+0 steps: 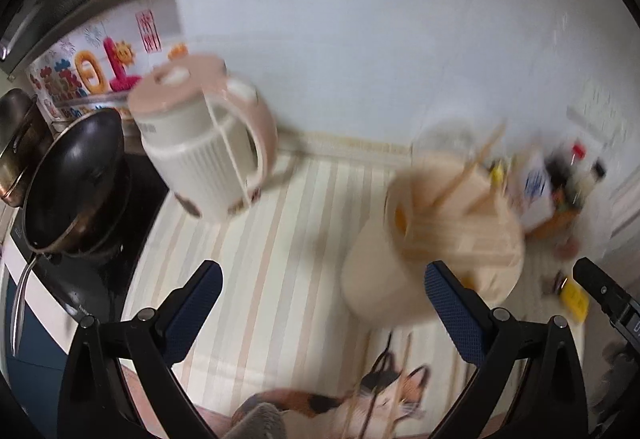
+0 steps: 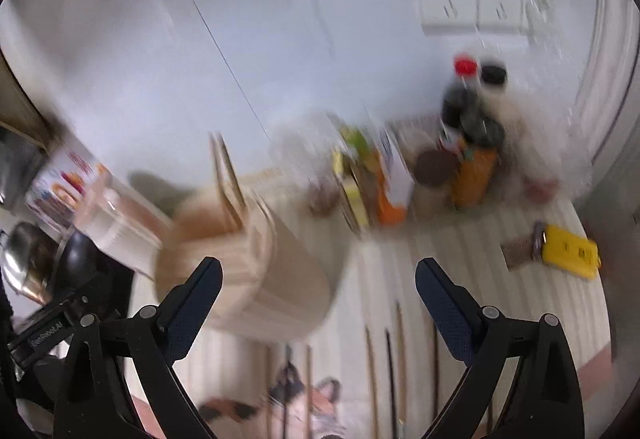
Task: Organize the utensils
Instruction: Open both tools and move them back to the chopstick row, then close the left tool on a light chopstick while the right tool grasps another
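A beige, cylindrical utensil holder (image 1: 384, 279) stands on the striped mat with wooden chopsticks (image 1: 476, 159) sticking out of its top. My left gripper (image 1: 324, 271) is open just in front of it with nothing between the fingers, and its right finger overlaps the holder's lower edge. In the right wrist view the holder (image 2: 288, 291) sits behind the left finger of my right gripper (image 2: 318, 267), which is open with nothing in it. Several loose chopsticks (image 2: 390, 379) lie on the mat below, and they also show as loose chopsticks (image 1: 376, 391) in the left view. Both views are blurred.
A pink and cream kettle (image 1: 204, 143) stands at the back left beside a black frying pan (image 1: 72, 179) on a dark stove. Condiment bottles and boxes (image 2: 464, 143) crowd the back right corner. A yellow object (image 2: 570, 251) lies on the mat at the right.
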`<state>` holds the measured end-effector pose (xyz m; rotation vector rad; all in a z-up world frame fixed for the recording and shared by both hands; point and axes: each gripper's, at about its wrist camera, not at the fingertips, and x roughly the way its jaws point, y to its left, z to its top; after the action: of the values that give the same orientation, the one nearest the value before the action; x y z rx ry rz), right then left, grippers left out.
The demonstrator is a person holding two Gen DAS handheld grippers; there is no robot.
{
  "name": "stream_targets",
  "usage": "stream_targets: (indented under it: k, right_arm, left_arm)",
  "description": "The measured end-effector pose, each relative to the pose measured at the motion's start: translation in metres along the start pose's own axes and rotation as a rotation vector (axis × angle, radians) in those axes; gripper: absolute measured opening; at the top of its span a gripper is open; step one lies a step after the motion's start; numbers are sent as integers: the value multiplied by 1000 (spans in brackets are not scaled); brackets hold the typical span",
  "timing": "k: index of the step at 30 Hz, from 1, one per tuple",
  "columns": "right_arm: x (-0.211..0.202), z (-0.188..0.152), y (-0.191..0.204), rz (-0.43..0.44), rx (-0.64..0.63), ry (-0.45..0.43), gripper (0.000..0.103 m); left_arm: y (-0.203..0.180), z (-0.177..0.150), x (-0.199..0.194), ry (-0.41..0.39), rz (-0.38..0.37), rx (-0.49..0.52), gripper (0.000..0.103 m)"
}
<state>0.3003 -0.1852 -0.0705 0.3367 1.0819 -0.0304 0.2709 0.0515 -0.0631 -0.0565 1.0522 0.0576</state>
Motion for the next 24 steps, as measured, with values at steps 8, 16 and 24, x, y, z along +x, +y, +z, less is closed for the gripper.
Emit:
stream_targets:
  k: [8, 16, 24]
  right_arm:
    - [84, -87, -37, -50, 14, 330, 39]
    - [133, -144, -49, -52, 12, 500, 31]
    - [151, -158, -49, -109, -27, 527, 25]
  left_arm:
    - [-23, -83, 80, 230, 13, 106, 103]
    - [-47, -141, 140, 420, -45, 162, 83]
    - [-53, -152, 159, 433, -9, 186, 27]
